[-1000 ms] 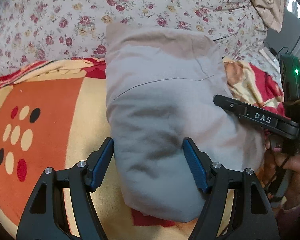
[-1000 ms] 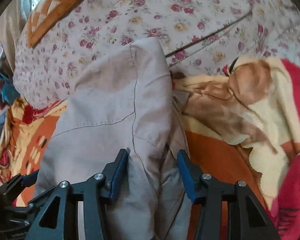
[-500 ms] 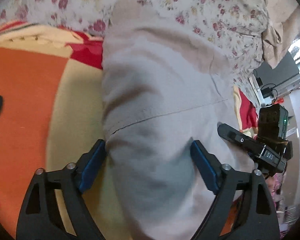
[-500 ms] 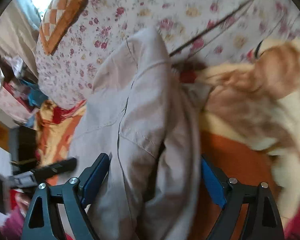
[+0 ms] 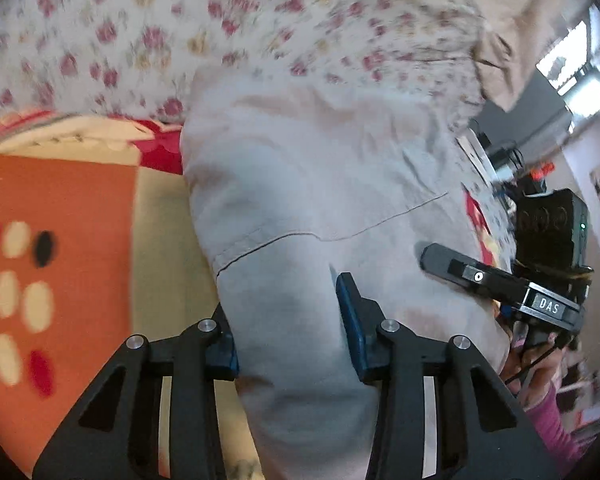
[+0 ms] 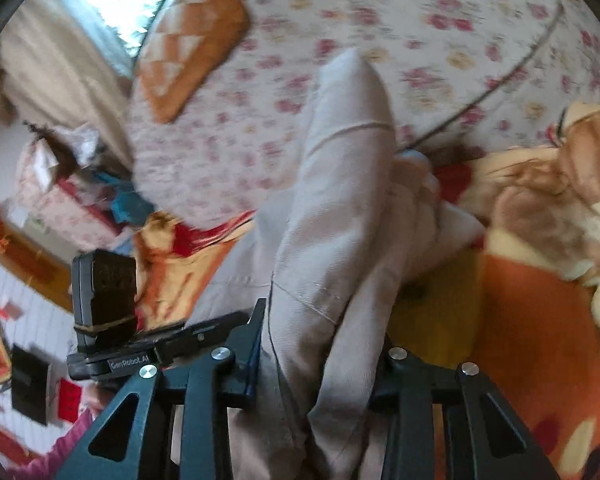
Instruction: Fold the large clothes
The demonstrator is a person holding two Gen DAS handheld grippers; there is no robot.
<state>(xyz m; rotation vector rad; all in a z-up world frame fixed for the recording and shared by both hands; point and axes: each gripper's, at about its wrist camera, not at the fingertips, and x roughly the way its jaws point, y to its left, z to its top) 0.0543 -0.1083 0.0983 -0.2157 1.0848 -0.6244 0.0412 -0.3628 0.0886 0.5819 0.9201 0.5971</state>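
Now both closing on grey garment (image 5: 320, 216): left tool (image 5: 288, 328) and right tool (image 6: 316, 352) pinching near edge, bunched cloth between pads, above orange blanket (image 5: 60, 208).

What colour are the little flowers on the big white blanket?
Mostly dark pink and red, with a few yellow ones, on the floral blanket. The right wrist view shows them best.
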